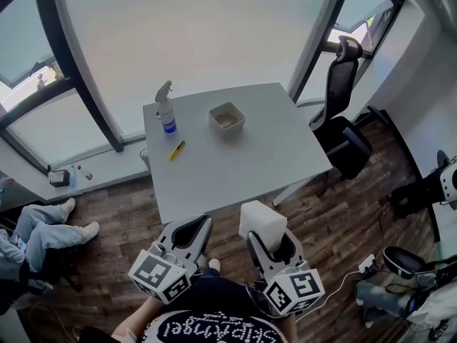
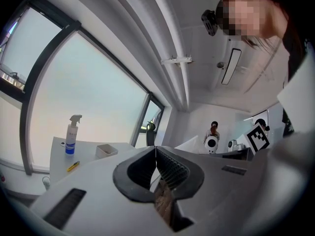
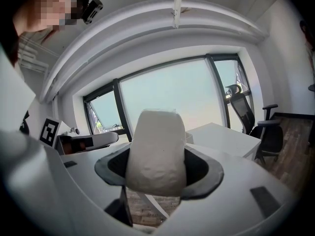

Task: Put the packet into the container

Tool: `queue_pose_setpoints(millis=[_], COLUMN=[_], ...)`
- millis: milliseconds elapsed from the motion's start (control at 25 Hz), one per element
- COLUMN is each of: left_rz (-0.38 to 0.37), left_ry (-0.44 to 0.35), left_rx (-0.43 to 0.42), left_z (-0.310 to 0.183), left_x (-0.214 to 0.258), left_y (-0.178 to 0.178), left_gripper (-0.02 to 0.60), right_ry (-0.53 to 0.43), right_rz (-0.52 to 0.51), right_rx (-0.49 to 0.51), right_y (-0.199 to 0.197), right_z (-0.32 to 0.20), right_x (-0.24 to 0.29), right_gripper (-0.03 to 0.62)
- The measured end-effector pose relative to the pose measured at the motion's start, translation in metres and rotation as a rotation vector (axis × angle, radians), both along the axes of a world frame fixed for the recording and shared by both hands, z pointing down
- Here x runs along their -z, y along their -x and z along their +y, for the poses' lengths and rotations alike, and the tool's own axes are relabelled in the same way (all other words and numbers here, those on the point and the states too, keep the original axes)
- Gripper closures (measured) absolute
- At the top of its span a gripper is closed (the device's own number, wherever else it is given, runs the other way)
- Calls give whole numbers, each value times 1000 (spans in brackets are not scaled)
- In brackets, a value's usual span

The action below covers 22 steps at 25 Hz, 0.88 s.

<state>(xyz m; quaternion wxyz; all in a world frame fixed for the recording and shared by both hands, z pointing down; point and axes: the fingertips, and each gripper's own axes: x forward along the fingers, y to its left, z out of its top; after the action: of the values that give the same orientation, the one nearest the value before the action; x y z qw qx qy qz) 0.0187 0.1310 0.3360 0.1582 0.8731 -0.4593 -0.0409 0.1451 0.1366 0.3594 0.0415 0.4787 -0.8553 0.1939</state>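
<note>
My right gripper (image 1: 268, 236) is shut on a white packet (image 1: 261, 224), held near my body below the table's front edge. The right gripper view shows that packet (image 3: 157, 151) standing up between the jaws of the right gripper (image 3: 158, 173). My left gripper (image 1: 191, 229) hangs beside it on the left, shut and empty; in the left gripper view the left gripper (image 2: 156, 154) has its pads touching at the tips. The container (image 1: 227, 118), a small open white box, sits at the far middle of the grey table (image 1: 243, 163), and shows small as the container (image 2: 106, 151) in the left gripper view.
A spray bottle (image 1: 166, 109) stands at the table's far left, with a yellow pen (image 1: 176, 150) in front of it. A black office chair (image 1: 343, 120) stands at the table's right. A seated person's legs (image 1: 36, 227) are at the left. Cables and gear (image 1: 389, 284) lie on the wooden floor at right.
</note>
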Motion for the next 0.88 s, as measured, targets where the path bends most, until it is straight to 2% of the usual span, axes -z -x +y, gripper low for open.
queue_pose_setpoints(millis=[440, 880], left_rz=[-9, -12], left_ry=[17, 38], left_rx=[-14, -29], left_z=[-4, -33], left_x=[-6, -11], left_y=[-11, -15], left_gripper=[572, 572], right_ry=[15, 46], right_rz=[-8, -10], right_rx=[-16, -19], right_y=[-13, -14], right_z=[-4, -28], right_x=[-8, -14], right_gripper=[321, 321])
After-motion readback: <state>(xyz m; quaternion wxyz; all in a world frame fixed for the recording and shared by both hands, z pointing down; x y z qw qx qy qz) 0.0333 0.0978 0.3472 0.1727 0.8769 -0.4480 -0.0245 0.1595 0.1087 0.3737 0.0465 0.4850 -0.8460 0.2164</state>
